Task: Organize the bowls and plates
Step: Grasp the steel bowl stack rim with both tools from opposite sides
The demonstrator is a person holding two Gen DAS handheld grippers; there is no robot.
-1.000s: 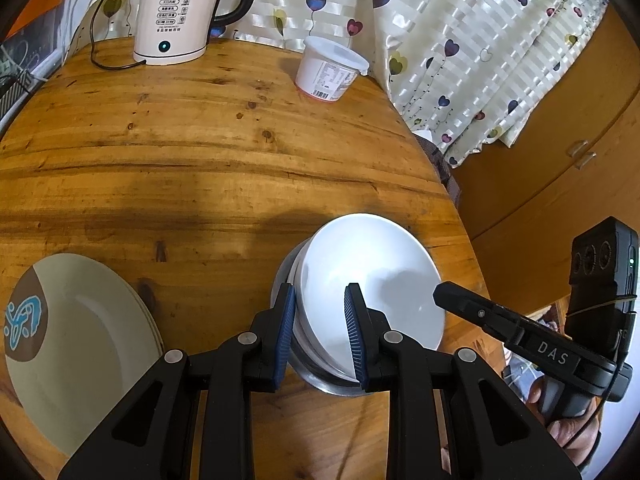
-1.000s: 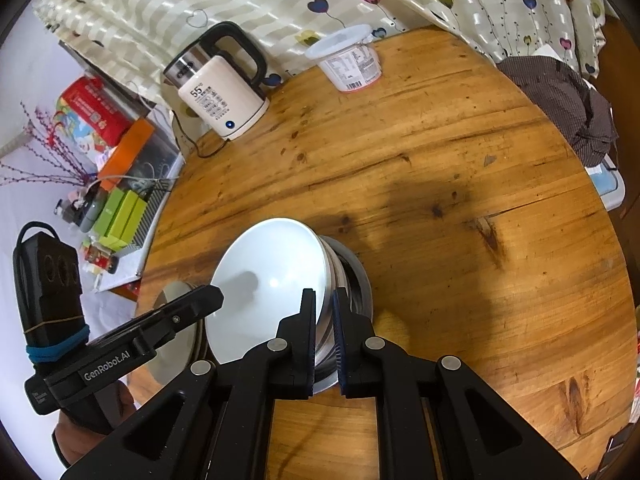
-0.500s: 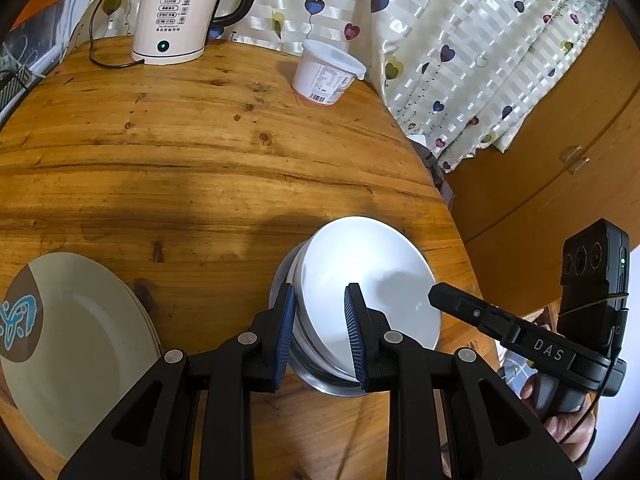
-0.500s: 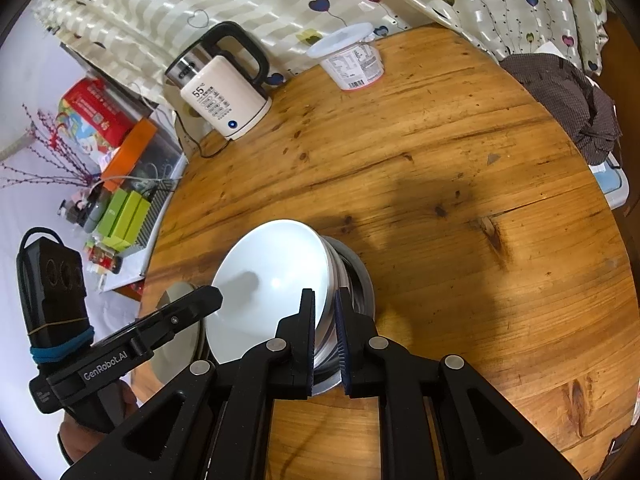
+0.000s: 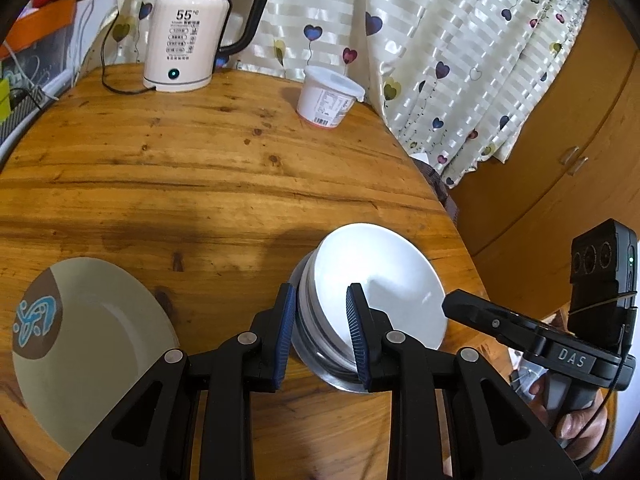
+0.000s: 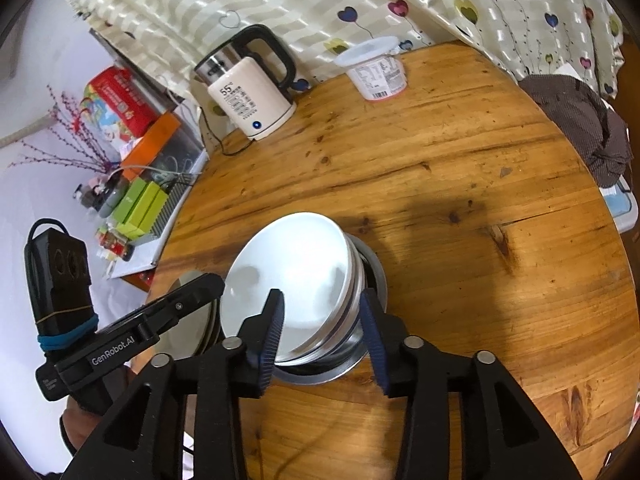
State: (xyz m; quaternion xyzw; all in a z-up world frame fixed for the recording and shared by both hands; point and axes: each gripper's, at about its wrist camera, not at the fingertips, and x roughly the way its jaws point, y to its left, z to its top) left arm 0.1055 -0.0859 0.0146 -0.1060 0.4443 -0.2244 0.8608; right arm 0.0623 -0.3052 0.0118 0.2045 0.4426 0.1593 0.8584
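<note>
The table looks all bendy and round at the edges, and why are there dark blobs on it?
Both wrist views use fisheye lenses, so the table edges curve. In the right wrist view, the soft dark patch beyond the white bowl is a shadow; the left wrist view shows similar shadows.

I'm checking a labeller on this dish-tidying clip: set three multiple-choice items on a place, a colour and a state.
1. Where does the kettle stand?
A. at the table's far edge by the curtain
B. on the plate
C. beside the bowls

2. What colour is the top bowl of the stack?
A. blue
B. white
C. brown

3. How are the right tongs?
A. shut on the kettle
C. out of view
B. open astride the stack's rim

Key: 1 A, it stands before the curtain; 2 B, plain white inside; 3 B, pads stand apart from the rim, having just opened.
</note>
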